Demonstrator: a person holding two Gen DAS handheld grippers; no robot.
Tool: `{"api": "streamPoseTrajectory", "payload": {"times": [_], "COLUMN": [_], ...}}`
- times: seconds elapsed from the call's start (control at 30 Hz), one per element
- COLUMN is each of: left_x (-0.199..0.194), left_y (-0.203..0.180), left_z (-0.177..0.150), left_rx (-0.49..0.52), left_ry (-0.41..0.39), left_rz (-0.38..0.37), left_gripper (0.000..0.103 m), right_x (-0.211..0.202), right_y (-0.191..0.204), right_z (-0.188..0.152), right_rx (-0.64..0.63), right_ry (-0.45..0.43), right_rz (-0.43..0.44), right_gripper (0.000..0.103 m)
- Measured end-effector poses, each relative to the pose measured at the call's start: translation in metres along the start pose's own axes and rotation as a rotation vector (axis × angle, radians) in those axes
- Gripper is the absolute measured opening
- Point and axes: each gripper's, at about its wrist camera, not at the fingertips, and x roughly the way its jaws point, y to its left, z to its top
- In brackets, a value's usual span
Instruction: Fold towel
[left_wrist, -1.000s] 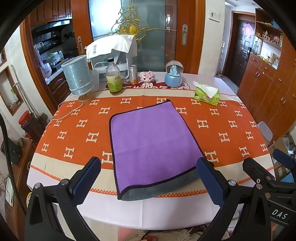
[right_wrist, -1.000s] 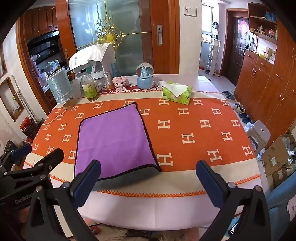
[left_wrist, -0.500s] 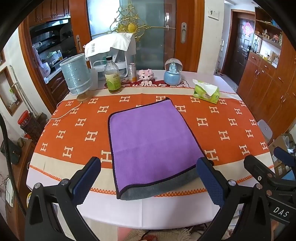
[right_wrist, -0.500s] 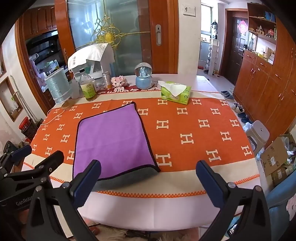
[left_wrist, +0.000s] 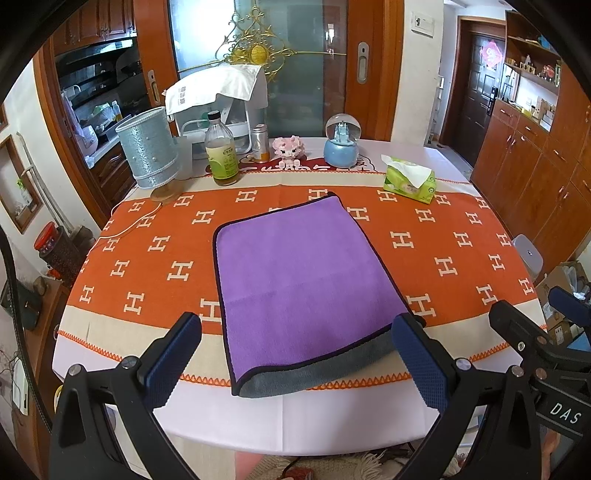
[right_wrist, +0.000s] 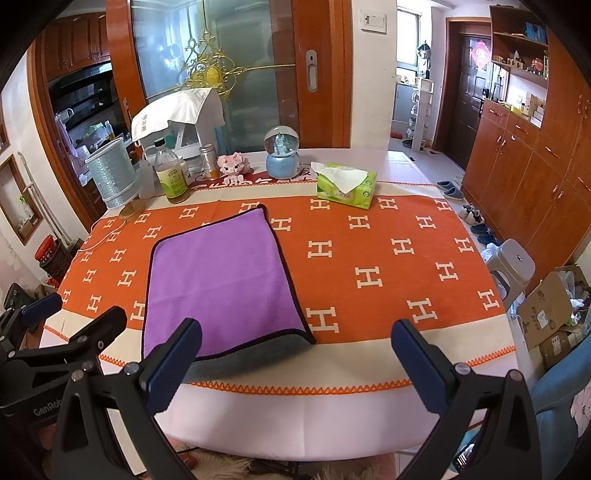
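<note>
- The left tool (left_wrist: 295, 354) hangs over the near edge of the desk (left_wrist: 295, 424), its blue-padded fingers (left_wrist: 419, 363) spread wide and holding nothing; the near end of the towel shows between them.
- The right tool (right_wrist: 293, 360) hangs beside it to the right, also spread wide and empty, with its left finger in front of the towel's near right part. Each tool shows at the edge of the other's view.
- The towel (left_wrist: 299, 280) lies flat on the near middle of the desk, purple side up with a dark trimmed edge. A grey layer (left_wrist: 314, 376) peeks out under its near edge, so it looks already folded once. It sits slightly turned against the desk's edge.
- Under it lies an orange cloth (left_wrist: 461, 258) with white H marks and a cream border with orange zigzag trim.
- Farther right, apart from the towel, stands a green tissue pack (right_wrist: 346, 186) with a tissue sticking up.
- Along the far side stand a silver-blue cylinder on a round base (left_wrist: 147, 153), a bottle with a green label (left_wrist: 221, 155), a small can (left_wrist: 259, 144), a pink toy figure (left_wrist: 289, 147) and a blue snow globe (left_wrist: 341, 142).
- Behind these, a white appliance is draped with a white cloth (left_wrist: 214, 86).
</note>
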Motion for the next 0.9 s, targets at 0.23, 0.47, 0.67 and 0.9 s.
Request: {"api": "streamPoseTrajectory", "payload": {"times": [0.23,0.47,0.67,0.9], "left_x": [-0.001,-0.001,0.000,0.000], "left_y": [0.000,-0.005,-0.007,-0.012], "left_z": [0.000,-0.001,-0.002,-0.001], "left_rx": [0.000,0.001,0.000,0.002], "left_ry": [0.002,0.002,0.003,0.005], "left_rz": [0.001,-0.001,-0.002,-0.003], "left_gripper": [0.102,0.102,0.102,0.102], "right_x": [-0.002,-0.004,-0.005,-0.005], "right_y": [0.001,0.000,0.000,0.000], "right_z": [0.000,0.002,0.003,0.003], "right_rx": [0.005,0.007,0.007,0.007], "right_ry": [-0.006,-0.011,-0.010,-0.012], "right_rz": [-0.008,-0.040,-0.038,-0.040], "right_gripper": [0.103,0.103,0.103,0.103]}}
